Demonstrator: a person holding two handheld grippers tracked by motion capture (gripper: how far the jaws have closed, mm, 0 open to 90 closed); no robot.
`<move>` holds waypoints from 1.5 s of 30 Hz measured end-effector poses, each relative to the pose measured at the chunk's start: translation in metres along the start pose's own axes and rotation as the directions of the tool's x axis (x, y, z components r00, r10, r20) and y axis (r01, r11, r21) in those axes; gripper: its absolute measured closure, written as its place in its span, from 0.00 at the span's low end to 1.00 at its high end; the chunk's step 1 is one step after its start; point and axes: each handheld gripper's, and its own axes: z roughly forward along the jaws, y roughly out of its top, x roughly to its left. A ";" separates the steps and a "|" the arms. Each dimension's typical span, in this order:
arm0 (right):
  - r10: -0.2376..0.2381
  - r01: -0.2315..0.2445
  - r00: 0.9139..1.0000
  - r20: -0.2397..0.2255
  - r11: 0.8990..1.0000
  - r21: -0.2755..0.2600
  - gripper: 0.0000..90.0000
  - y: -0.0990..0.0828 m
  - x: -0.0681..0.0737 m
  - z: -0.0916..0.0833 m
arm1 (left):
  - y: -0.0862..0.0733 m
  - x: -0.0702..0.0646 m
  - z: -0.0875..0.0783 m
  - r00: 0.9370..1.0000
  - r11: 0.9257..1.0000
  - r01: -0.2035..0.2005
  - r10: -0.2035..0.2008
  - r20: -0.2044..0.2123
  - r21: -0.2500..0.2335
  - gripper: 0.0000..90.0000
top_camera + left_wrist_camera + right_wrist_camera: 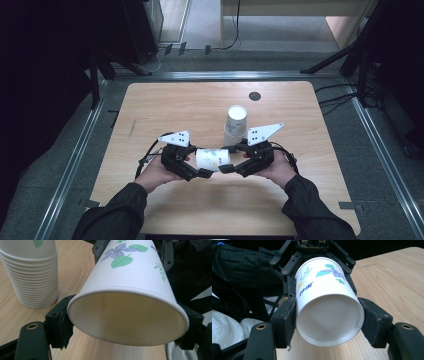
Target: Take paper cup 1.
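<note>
Paper cup held sideways above the desk, before the cup stack. Right hand-held gripper clamps its base; left hand-held gripper grips its rim, probably to pass it over.

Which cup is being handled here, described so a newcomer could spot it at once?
On the wooden table, in front of the upside-down stack of cups, one cup lies on its side in the air between the two grippers. Unlike the stacked ones, it is single, its flower print facing up.
</note>
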 end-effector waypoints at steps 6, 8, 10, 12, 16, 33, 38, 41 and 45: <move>0.003 -0.003 1.000 -0.003 1.000 0.003 0.39 0.000 -0.001 0.000 | 0.000 0.000 0.000 1.000 1.000 -0.006 0.006 -0.002 -0.001 0.23; 0.004 -0.004 1.000 -0.005 1.000 0.002 0.39 0.000 -0.001 0.000 | 0.000 0.000 -0.001 1.000 1.000 -0.008 0.008 -0.002 0.001 0.23; 0.011 -0.011 1.000 -0.007 1.000 0.005 0.39 -0.001 -0.002 0.000 | 0.000 0.000 0.000 1.000 1.000 -0.002 0.002 -0.001 0.006 0.24; 0.017 -0.017 1.000 -0.009 1.000 0.007 0.39 -0.001 -0.002 0.000 | 0.000 0.000 0.000 1.000 1.000 -0.003 0.003 -0.001 0.007 0.24; 0.012 -0.012 1.000 -0.007 1.000 0.000 0.38 -0.001 -0.002 0.000 | 0.000 0.000 -0.001 1.000 1.000 -0.009 0.009 -0.001 0.000 0.24; 0.005 -0.005 1.000 0.009 1.000 0.013 0.32 -0.001 -0.002 -0.001 | 0.003 0.000 -0.009 1.000 1.000 -0.008 0.008 -0.014 -0.020 0.25; 0.005 -0.006 1.000 0.025 1.000 0.030 0.32 -0.002 -0.003 -0.002 | 0.008 0.000 -0.015 0.999 1.000 -0.013 0.014 -0.041 0.010 0.25; -0.002 0.000 0.999 0.041 0.999 0.052 0.32 -0.003 -0.003 -0.001 | 0.011 0.000 -0.017 0.998 0.998 -0.018 0.021 -0.063 0.052 0.25; -0.001 -0.003 0.999 0.051 0.997 0.083 0.32 -0.006 -0.005 0.001 | 0.012 0.004 -0.020 0.996 0.995 -0.006 0.015 -0.084 0.102 0.25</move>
